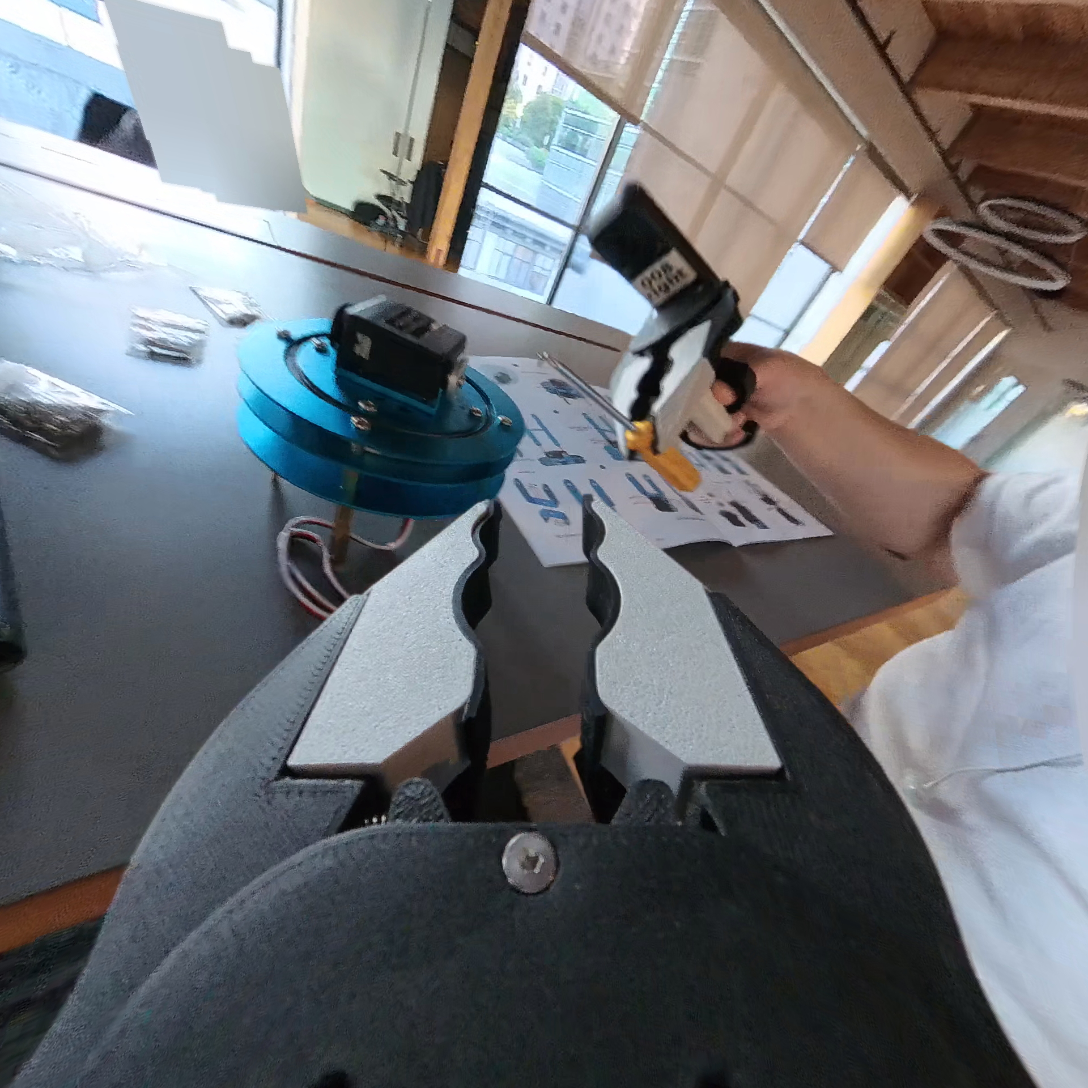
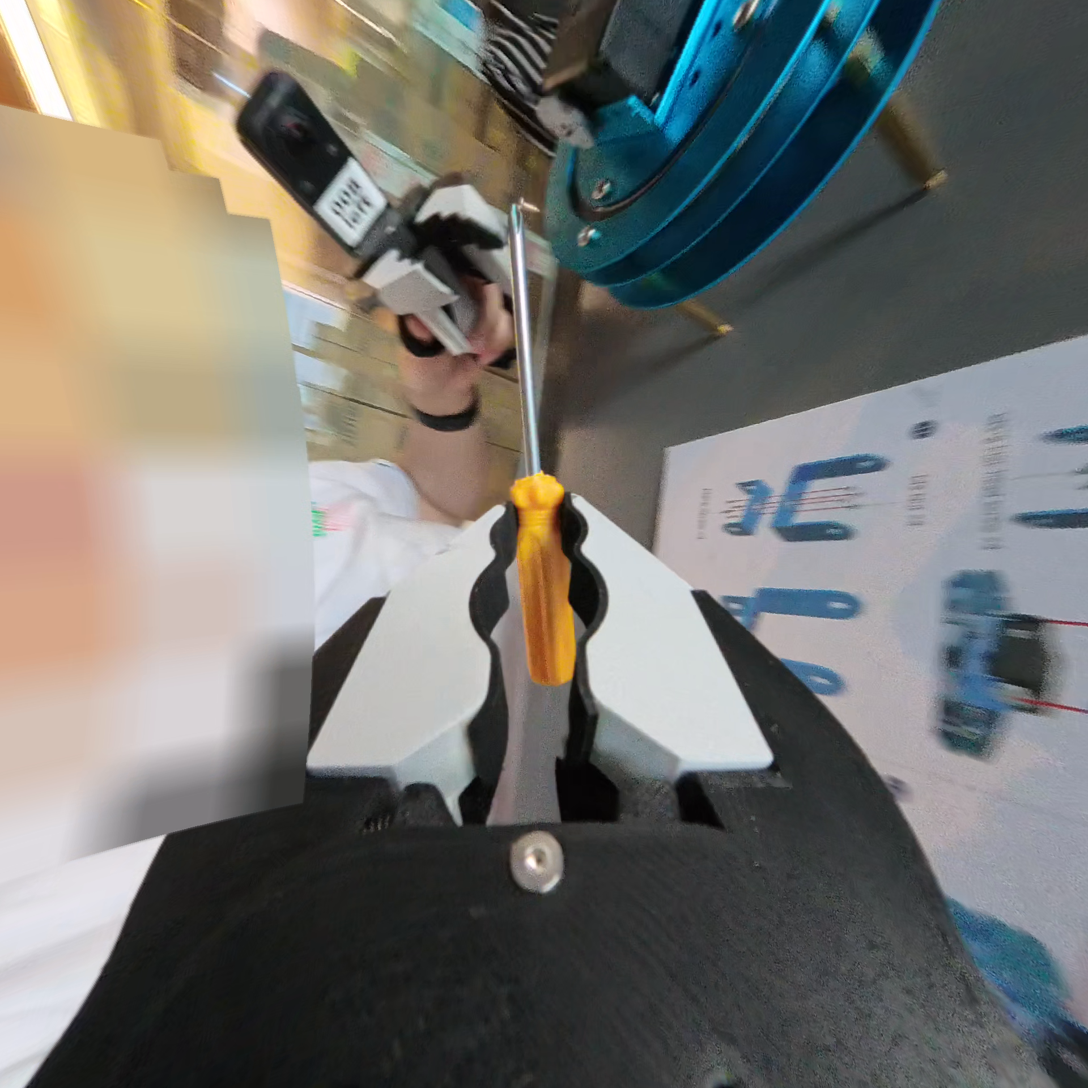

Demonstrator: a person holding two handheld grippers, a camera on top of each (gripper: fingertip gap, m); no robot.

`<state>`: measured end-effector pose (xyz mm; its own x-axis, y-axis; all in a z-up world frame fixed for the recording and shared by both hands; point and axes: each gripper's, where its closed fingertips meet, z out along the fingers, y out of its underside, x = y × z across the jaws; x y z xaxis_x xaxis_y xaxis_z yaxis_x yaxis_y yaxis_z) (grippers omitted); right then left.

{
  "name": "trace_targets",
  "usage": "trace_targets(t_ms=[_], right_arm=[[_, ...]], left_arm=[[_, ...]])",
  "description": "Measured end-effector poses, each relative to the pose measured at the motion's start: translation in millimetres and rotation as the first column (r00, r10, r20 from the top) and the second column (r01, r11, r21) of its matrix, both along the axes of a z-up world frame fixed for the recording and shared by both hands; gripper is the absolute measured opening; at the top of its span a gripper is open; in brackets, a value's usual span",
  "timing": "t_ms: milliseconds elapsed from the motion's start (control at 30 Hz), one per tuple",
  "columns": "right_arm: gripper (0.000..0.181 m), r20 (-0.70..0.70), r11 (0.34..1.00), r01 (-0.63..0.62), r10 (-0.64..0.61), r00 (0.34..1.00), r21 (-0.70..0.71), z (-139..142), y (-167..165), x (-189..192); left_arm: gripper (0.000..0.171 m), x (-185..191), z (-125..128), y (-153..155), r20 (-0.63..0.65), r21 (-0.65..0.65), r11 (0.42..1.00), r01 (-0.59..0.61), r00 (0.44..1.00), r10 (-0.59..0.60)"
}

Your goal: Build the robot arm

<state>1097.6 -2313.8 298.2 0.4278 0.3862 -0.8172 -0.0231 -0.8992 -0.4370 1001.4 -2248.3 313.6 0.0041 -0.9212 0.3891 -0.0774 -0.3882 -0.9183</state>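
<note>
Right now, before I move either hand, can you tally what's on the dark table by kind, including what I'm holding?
Screwdriver, orange handle, held in the right gripper: 1
Blue round disc assembly with black box on top: 1
Printed instruction sheet: 1
Small clear bags, blurred: at least 3
Left gripper, jaws open, empty
Total: at least 6

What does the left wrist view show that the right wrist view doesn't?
Only the left wrist view: the left gripper up close, jaws open and empty, foil packets on the dark table, and red-white wires under the disc.

Only the right wrist view: the right gripper up close, jaws shut on the screwdriver.

Both: the blue disc assembly, the instruction sheet, the screwdriver and each other's gripper.
</note>
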Motion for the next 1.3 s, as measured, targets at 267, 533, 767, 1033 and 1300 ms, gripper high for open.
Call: trace_targets(t_ms=[267,533,767,1033,1300], right_arm=[[0.013,0.518,0.941,-0.211,0.046,0.854,0.264,3.2,16.8,33.1],[0.013,0.784,0.828,-0.412,-0.053,0.618,0.381,-3.6,39.5,47.8],[0.013,0.877,0.700,-0.559,-0.211,0.432,0.444,-2.2,49.2,53.5],[0.013,0.894,0.643,-0.637,-0.189,0.407,0.425,-4.7,57.1,56.3],[0.013,0.853,0.643,-0.614,-0.126,0.506,0.459,-6.4,66.2,59.3]], left_arm=[[0.025,18.1,-11.2,-14.8,0.122,-0.075,0.997,0.024,0.992,-0.014],[0.025,18.5,-10.5,-13.4,0.154,-0.070,0.997,0.036,0.988,-0.025],[0.025,19.6,-7.3,-16.0,0.137,-0.023,0.993,0.119,0.984,-0.114],[0.025,32.4,-4.1,-22.8,0.149,-0.022,0.997,0.077,0.986,-0.073],[0.025,33.8,-1.1,-21.0,0.170,-0.054,0.998,-0.042,0.984,0.051]])
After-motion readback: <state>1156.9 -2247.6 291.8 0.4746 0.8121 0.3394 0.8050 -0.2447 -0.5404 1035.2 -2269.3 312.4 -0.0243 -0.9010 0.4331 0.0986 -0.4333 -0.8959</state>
